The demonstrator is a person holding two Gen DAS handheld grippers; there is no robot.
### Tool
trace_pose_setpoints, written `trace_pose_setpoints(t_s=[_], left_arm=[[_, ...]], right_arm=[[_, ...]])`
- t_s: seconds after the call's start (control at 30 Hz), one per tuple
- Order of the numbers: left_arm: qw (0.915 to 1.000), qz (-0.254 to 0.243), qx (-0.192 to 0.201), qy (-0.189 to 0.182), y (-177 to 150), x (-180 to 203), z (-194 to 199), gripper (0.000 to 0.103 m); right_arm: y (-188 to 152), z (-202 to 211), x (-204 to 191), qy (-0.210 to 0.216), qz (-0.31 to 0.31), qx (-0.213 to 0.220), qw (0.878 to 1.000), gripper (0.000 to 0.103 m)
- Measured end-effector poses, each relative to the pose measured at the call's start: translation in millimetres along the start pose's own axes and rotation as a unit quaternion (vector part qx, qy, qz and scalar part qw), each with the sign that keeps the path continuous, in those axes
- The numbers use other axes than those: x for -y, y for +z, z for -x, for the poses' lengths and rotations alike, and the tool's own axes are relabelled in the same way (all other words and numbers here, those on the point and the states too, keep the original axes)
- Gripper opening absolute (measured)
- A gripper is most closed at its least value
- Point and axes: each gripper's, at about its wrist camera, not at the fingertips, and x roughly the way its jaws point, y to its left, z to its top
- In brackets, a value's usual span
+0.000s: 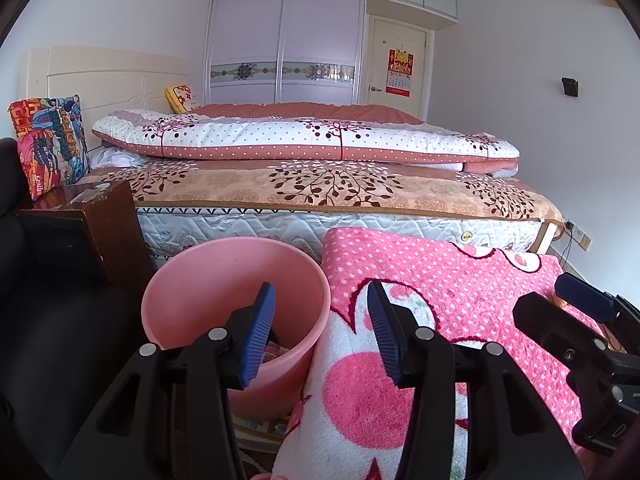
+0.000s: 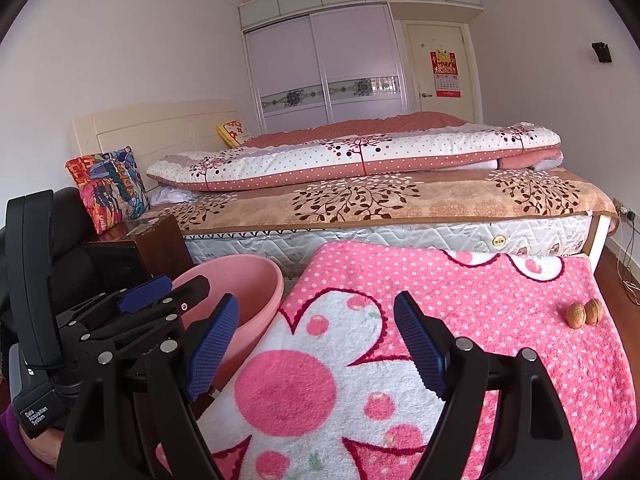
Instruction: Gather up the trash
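White walls enclose a bedroom. A bed (image 2: 400, 200) with a cream headboard (image 2: 160, 128) carries a folded quilt (image 2: 360, 156). Behind it stand a lilac sliding wardrobe (image 2: 324, 68) and a door (image 2: 440, 64) bearing a red calendar (image 2: 446, 74). A dark wooden nightstand (image 1: 108, 216) sits beside the bed.

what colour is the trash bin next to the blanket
Plain pink bin, shown best in the left wrist view.

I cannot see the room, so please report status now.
Left gripper open, empty, over the pink bin rim. Right gripper open, empty, above the pink blanket. Two walnuts on the blanket's right edge. Nothing blocking.
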Motion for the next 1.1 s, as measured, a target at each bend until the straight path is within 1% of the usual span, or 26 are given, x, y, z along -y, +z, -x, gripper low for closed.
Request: trace_pose_setpoints(t_s=[0.3, 0.83, 1.1], left_arm=[[1.0000, -0.001, 0.002, 0.000, 4, -1, 0, 0.048], [0.9997, -0.022, 0.011, 0.001, 6, 10, 1, 0.048], [0.9994, -0.035, -0.002, -0.006, 7, 22, -7, 0.048]], right_arm=[[2, -1, -1, 0.001, 0.001, 0.000, 1.000, 0.078], [-2, -6, 5, -0.001, -0.007, -0.008, 1.000, 0.078], [-4, -8, 17, -0.009, -0.018, -0.013, 1.000, 0.078]])
